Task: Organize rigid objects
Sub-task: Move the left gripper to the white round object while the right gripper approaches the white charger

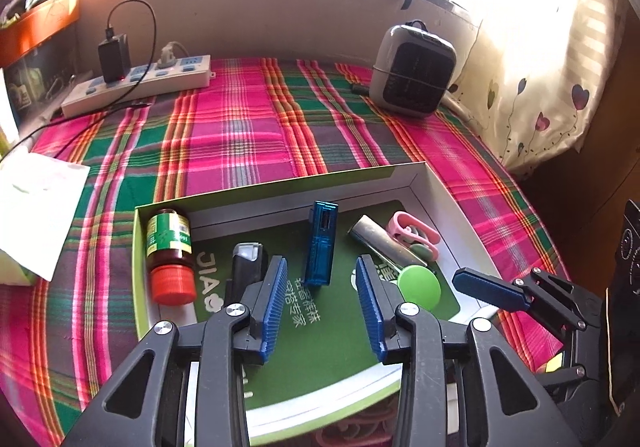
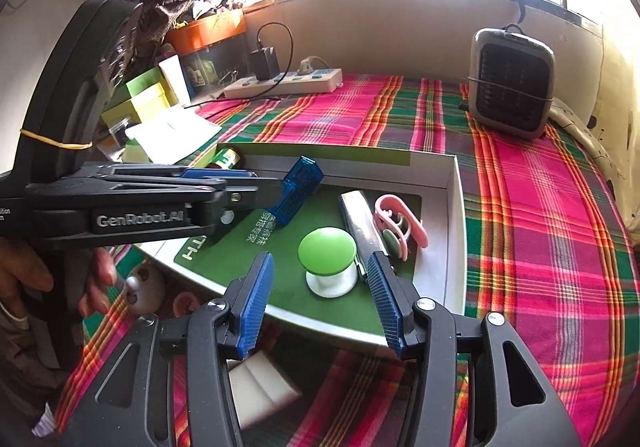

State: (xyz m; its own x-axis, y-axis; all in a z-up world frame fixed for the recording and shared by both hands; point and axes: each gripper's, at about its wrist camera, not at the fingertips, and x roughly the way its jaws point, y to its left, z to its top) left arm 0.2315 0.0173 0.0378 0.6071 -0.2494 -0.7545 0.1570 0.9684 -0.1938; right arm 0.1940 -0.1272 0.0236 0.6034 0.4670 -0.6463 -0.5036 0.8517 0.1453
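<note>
A shallow box [image 1: 452, 207] with a green printed floor lies on the plaid cloth. In it are a brown bottle with a red cap [image 1: 170, 255], a black and clear object [image 1: 249, 263], a blue translucent device [image 1: 321, 245], a silver bar [image 1: 384, 243], a pink clip [image 1: 414, 233] and a green-topped white knob [image 1: 420, 285]. My left gripper [image 1: 322, 309] is open and empty over the box floor. My right gripper [image 2: 320, 305] is open and empty, its jaws either side of the green knob [image 2: 327, 250] at the box's near edge [image 2: 320, 325].
A white power strip [image 1: 140, 85] with a black charger and cables lies at the back left. A grey heater [image 1: 412, 69] stands at the back right. White paper [image 1: 36, 203] lies left of the box. Small objects [image 2: 140, 287] lie on the cloth by the box.
</note>
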